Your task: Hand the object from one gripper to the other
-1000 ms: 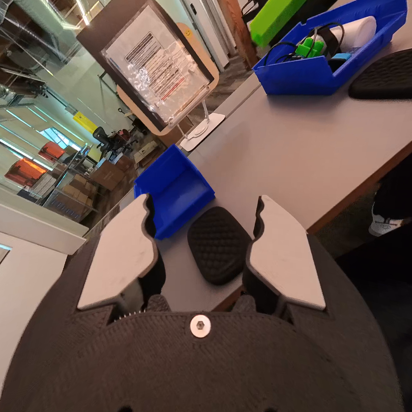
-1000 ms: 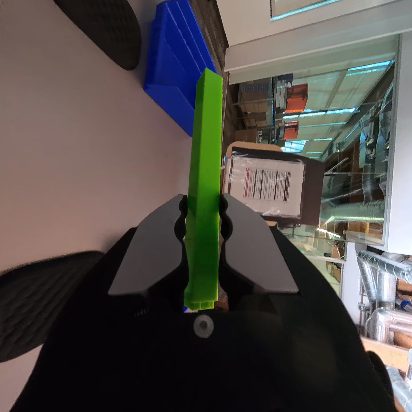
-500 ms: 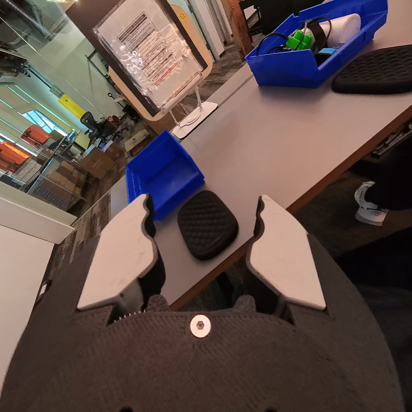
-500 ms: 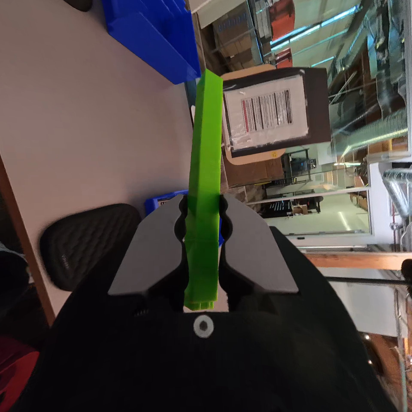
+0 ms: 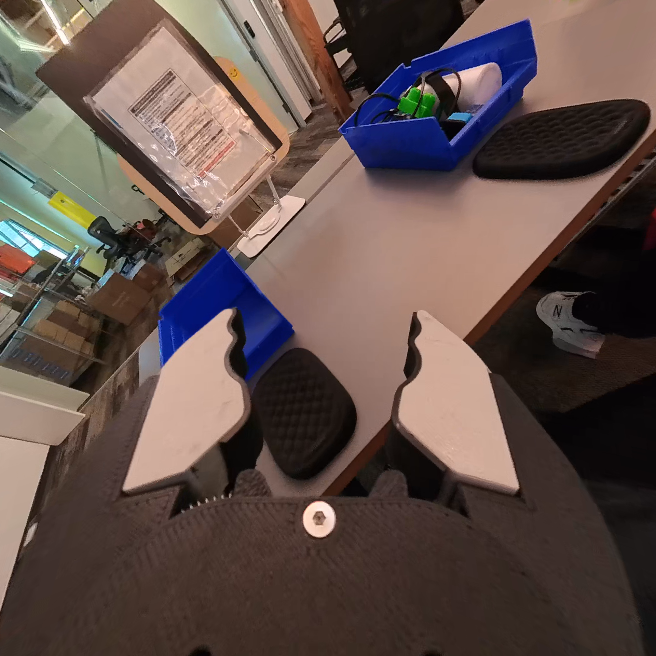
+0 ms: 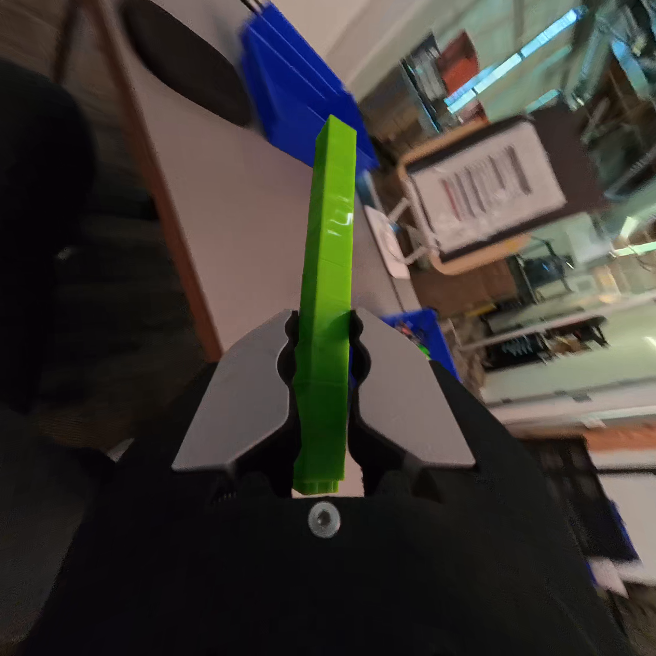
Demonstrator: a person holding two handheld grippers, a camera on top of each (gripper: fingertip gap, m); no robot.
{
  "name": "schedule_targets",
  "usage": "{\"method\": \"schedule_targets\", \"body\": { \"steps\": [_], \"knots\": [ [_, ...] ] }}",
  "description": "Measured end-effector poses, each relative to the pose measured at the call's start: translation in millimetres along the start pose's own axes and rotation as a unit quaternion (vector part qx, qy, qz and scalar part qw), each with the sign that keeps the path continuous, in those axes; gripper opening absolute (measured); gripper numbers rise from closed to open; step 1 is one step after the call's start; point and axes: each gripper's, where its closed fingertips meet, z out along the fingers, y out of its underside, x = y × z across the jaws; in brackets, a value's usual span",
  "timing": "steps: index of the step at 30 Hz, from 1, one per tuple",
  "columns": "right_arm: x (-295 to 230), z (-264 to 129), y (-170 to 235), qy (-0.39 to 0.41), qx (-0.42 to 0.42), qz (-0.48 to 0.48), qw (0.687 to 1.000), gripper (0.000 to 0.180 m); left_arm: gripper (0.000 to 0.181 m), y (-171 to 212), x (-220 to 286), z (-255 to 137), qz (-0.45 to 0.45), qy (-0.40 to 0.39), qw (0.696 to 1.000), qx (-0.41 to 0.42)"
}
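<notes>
Two grippers show, one in each wrist view. The right gripper (image 6: pixel 323 321) is clenched on a long green bar (image 6: pixel 332 248), its two fingers pressing the bar's sides near the lower end, so that most of the bar sticks out forward past the fingertips, above the grey worktop (image 6: pixel 227 198). The right wrist view is blurred, so finer detail of the bar cannot be told.

The left gripper (image 5: pixel 324 321) is spread wide and holds nothing. Through the gap between its fingers lies a black quilted pad (image 5: pixel 305 408) at the near edge of the worktop (image 5: pixel 408 248), with a blue bin (image 5: pixel 213 301) just beside it. Farther along the worktop stands a second blue bin (image 5: pixel 408 142) with green blocks, cables and a white roll in it, and a larger black pad (image 5: pixel 564 138) next to it. A framed sheet on a stand (image 5: pixel 184 120) sits at the far edge. On the floor beside the worktop is a white shoe (image 5: pixel 568 323).
</notes>
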Motion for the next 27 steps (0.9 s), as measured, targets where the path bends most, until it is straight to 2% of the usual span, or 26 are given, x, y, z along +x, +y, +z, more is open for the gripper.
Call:
{"method": "schedule_targets", "body": {
  "steps": [4, 8, 13, 18, 20, 23, 27],
  "knots": [
    [-80.3, 40.3, -41.7, -0.073, 0.081, -0.024, 0.994, 0.028, 0.089, 7.7, -1.5, 1.9, -0.026, 0.000, 1.000, -0.005],
    [-113.3, 69.8, -59.4, -0.114, 0.123, -0.028, 0.985, 0.028, 0.088, 19.1, -3.1, -14.2, -0.033, -0.021, 0.999, -0.023],
    [-90.4, 76.0, -38.8, -0.096, 0.106, -0.033, 0.989, 0.028, 0.087, 30.6, -14.7, -29.5, -0.040, -0.059, 0.997, -0.042],
    [-50.3, 72.5, -4.3, -0.060, 0.074, -0.002, 0.996, 0.028, 0.087, 29.8, -14.6, -5.7, -0.073, -0.023, 0.997, -0.028],
    [-30.8, 68.0, 7.2, -0.026, 0.053, 0.010, 0.998, 0.028, 0.088, 11.8, -9.5, 11.9, -0.081, 0.017, 0.997, 0.002],
    [-9.3, 49.7, 16.6, 0.008, 0.042, 0.057, 0.997, 0.028, 0.087, -38.7, 7.0, 38.5, -0.084, 0.104, 0.989, 0.067],
    [-3.7, 10.2, 22.0, 0.054, 0.052, 0.195, 0.978, 0.028, 0.087, -129.1, 48.0, 61.4, -0.092, 0.236, 0.950, 0.184]
  ]
}}
